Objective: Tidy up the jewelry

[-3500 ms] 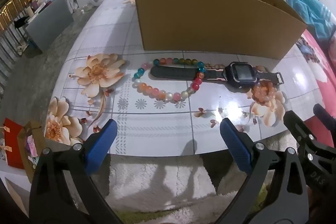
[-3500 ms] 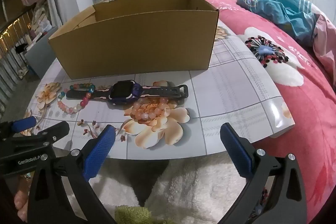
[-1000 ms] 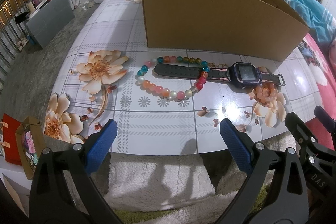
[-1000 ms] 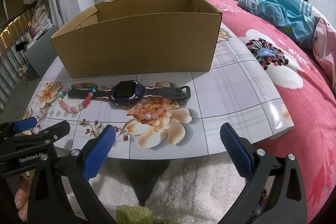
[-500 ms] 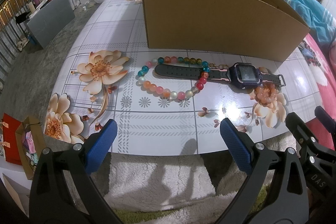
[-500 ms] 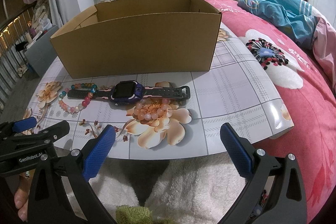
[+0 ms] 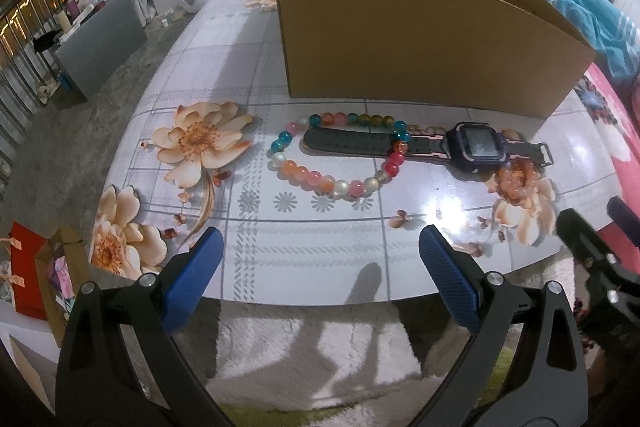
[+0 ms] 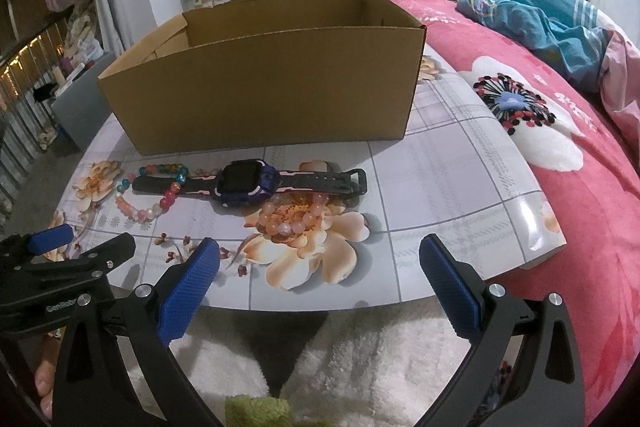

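A multicoloured bead bracelet (image 7: 316, 175) lies on the flowered table (image 7: 320, 239), looped over the strap of a dark purple smartwatch (image 7: 476, 147). A pale orange bead bracelet (image 7: 516, 183) rests just right of the watch, on a printed flower. Behind them stands an open cardboard box (image 7: 420, 47). My left gripper (image 7: 320, 259) is open and empty at the table's near edge, in front of the multicoloured bracelet (image 8: 144, 213). My right gripper (image 8: 320, 259) hovers open and empty before the orange bracelet (image 8: 296, 215) and the watch (image 8: 244, 183).
A bed with a pink floral sheet (image 8: 580, 147) and a blue blanket (image 8: 540, 15) adjoins the table on the right. A white fluffy rug (image 7: 300, 347) lies below the near edge. On the floor to the left are a grey case (image 7: 100, 39) and a red bag (image 7: 28, 267).
The left gripper has drifted slightly forward and right towards the table. The right gripper has barely moved. The jewelry and the box lie where they were.
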A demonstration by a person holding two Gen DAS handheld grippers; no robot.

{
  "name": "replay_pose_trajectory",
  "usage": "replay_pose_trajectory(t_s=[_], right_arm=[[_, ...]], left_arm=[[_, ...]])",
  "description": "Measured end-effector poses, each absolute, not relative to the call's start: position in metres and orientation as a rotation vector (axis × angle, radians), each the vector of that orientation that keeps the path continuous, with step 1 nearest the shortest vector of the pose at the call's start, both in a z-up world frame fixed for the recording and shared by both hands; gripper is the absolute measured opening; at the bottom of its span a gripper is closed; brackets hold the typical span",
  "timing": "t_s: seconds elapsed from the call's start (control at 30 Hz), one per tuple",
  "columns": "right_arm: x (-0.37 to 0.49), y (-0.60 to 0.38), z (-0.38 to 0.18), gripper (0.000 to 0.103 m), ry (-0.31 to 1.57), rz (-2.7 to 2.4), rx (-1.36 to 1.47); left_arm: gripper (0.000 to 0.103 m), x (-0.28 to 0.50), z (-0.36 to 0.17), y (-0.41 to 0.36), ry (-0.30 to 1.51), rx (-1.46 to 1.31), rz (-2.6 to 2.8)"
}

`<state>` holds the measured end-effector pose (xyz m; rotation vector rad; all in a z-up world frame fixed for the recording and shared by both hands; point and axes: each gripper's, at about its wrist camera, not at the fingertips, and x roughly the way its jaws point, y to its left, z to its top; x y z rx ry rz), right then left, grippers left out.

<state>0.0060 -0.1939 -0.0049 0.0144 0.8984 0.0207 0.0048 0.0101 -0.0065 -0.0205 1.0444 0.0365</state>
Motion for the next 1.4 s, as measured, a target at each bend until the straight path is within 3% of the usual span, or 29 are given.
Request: replay_pose_trajectory(t_s=[0.37, 0.63, 0.83, 0.87, 0.9, 0.97, 1.1, 1.3, 1.4], right_arm=[[0.016, -0.189, 0.0, 0.093, 0.828, 0.176, 0.049], [0.037, -0.157, 0.002, 0.07, 0.825, 0.35, 0.051], [0.06, -0.132, -0.007, 0.051, 0.865, 0.416, 0.017], [0.061, -0.127, -0.008, 0.048, 0.871, 0.419, 0.017], [0.065, -0.123, -0.011, 0.043, 0.881, 0.424, 0.017], [0.072, -0.118, -0.015, 0.04, 0.897, 0.428, 0.009], [0.079, -0.106, -0.02, 0.037, 0.921, 0.436, -0.006], [0.088, -0.094, -0.03, 0.03, 0.976, 0.443, -0.037], [0.091, -0.091, -0.036, 0.028, 1.005, 0.44, -0.044]], left_arm=[[0.095, 0.017, -0.007, 0.04, 0.983, -0.03, -0.135], [0.095, 0.028, 0.002, 0.076, 0.893, -0.18, -0.215], [0.094, 0.042, -0.005, 0.074, 0.877, -0.054, -0.17], [0.093, 0.044, -0.006, 0.074, 0.874, -0.04, -0.175], [0.08, 0.044, -0.006, 0.075, 0.873, -0.036, -0.184], [0.067, 0.051, -0.009, 0.074, 0.892, -0.022, -0.21], [0.049, 0.06, -0.017, 0.073, 0.931, -0.026, -0.257], [0.027, 0.07, -0.026, 0.066, 0.969, 0.02, -0.279], [0.026, 0.072, -0.028, 0.064, 0.979, 0.024, -0.286]])
